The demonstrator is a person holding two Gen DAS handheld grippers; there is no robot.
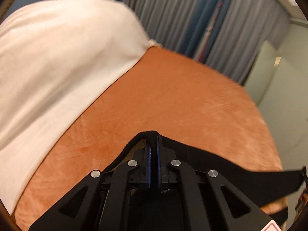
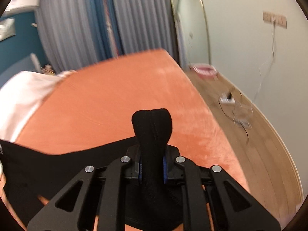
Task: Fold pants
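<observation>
1. Orange plush fabric is covering the bed (image 1: 173,100), its nap showing faint streaks; a white quilt (image 1: 57,57) is lying smooth along the far left.
2. Grey pleated curtains (image 2: 77,28) are hanging beyond the bed, and a pale wall and wooden floor (image 2: 250,134) with loose cables are running along the right.
3. Black pants (image 1: 240,175) are stretching between the two tools, lifted over the near part of the bed.
4. Left gripper (image 1: 153,154) is pinching a thin hem edge, jaws nearly together.
5. Right gripper (image 2: 152,165) is clamping a thick bunched fold whose rounded, stitched end is sticking up past the fingertips.
</observation>
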